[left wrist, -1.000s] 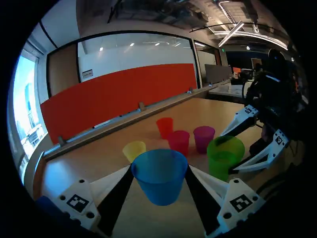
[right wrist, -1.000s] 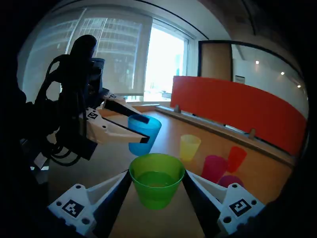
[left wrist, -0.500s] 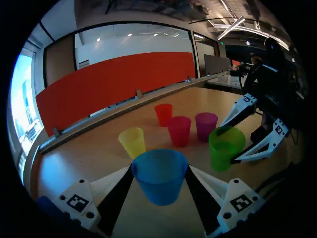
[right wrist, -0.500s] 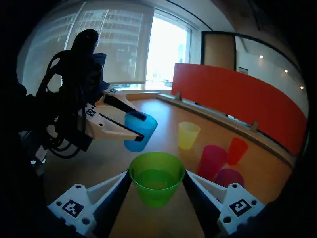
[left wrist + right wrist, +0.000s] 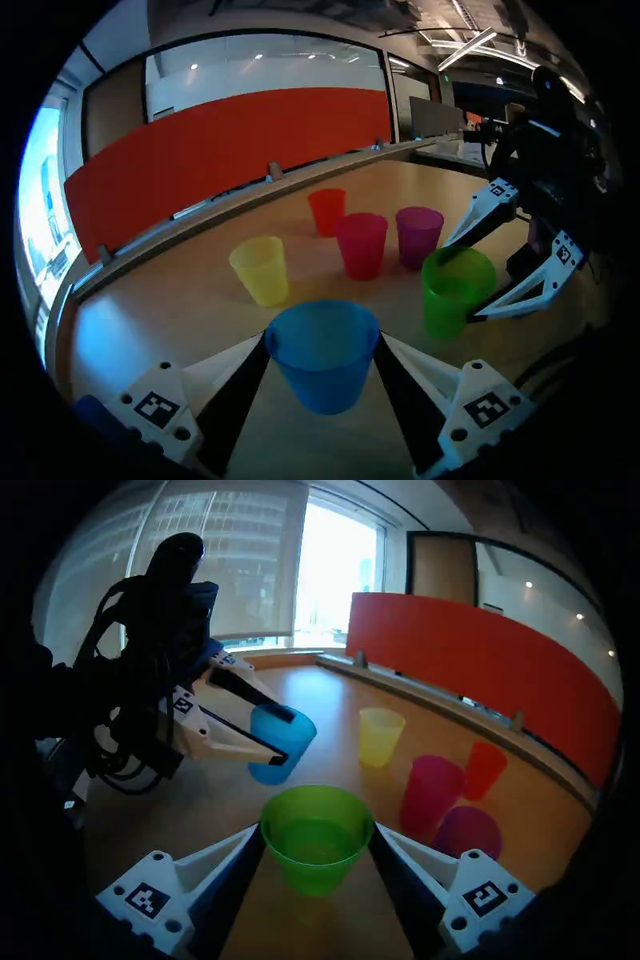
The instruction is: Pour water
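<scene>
The left gripper [image 5: 322, 346] has its 2 fingers clamped on a blue cup [image 5: 322, 368], one on each side just under the rim, and the cup sits upright at 6 o'clock in the left gripper view. The right gripper [image 5: 318, 832] grips a green cup [image 5: 318, 856] the same way - fingers pressed to both sides, cup upright at 6 o'clock in the right gripper view. Water lies in the green cup, filling the lower part; that is where the water is. I cannot tell whether the blue cup holds any. From the left gripper, the green cup stands off at 2 o'clock of the blue one, near it but not touching, with the right gripper's white fingers reaching in from 3 o'clock. From the right gripper, the blue cup is at 11 o'clock of the green one. Whether either held cup rests on the table [image 5: 160, 312] or hangs just above it, I cannot say. 4 more cups stand upright on the wood beyond - a yellow cup [image 5: 260, 270] alone at 11 o'clock of the blue cup, then a pink cup [image 5: 361, 244], a purple cup [image 5: 418, 236] and an orange cup [image 5: 326, 211] grouped close together at about 1 o'clock, the orange one farthest back. An orange partition [image 5: 224, 152] runs along the table's far edge.
</scene>
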{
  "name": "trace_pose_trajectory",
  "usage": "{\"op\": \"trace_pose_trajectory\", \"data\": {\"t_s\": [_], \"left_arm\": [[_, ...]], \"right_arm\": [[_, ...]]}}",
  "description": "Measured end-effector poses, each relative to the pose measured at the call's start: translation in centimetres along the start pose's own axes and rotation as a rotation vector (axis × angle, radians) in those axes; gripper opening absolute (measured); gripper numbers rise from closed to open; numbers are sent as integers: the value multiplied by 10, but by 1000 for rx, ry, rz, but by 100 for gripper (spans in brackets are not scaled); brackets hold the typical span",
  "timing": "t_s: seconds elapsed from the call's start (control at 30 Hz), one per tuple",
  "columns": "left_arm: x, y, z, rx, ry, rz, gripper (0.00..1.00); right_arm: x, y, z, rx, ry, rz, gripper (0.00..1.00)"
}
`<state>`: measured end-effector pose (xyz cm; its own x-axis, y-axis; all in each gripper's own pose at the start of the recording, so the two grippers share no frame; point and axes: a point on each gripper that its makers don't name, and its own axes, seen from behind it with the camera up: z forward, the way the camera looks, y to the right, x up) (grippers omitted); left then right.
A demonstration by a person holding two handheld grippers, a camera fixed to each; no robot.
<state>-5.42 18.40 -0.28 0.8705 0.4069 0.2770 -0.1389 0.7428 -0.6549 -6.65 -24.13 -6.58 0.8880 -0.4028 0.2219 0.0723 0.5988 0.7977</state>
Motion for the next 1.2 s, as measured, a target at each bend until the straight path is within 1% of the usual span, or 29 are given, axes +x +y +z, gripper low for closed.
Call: {"op": "trace_pose_trajectory", "data": {"t_s": [0.27, 0.57, 0.9, 1.2], "left_arm": [[-7, 0, 3, -2, -18, 9, 88], [-12, -1, 6, 1, -26, 7, 88], [-17, 2, 7, -8, -51, 29, 88], [-19, 4, 9, -13, -54, 27, 88]], "right_arm": [[-5, 2, 4, 0, -9, 13, 92], [-9, 3, 5, 1, -16, 27, 92], [-17, 7, 4, -4, -54, 38, 92], [-20, 7, 2, -5, -71, 39, 93]]}}
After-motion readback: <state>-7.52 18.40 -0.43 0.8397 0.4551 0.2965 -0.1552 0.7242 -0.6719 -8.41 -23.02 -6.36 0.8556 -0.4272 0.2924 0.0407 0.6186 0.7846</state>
